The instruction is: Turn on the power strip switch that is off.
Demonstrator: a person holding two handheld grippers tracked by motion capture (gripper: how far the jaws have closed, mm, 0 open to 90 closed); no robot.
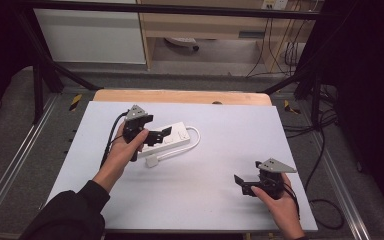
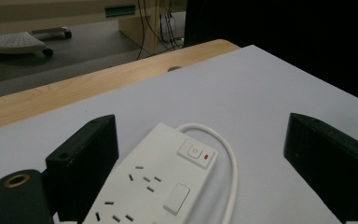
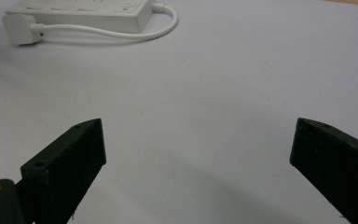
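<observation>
Lab or recording-rig setting, black metal frame (image 1: pixel 40 65) around a white-topped desk (image 1: pixel 220 165) at centre frame, dark curtains at both sides, loose cables (image 1: pixel 280 50) upper right, pale wooden furniture (image 1: pixel 205 25) along the top, grey floor.

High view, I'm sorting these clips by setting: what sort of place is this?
Probably a lab or office recording bay: a white-topped table stands inside a dark metal frame, loose cables trail on the grey floor, and a pale wooden desk stands behind.
</observation>
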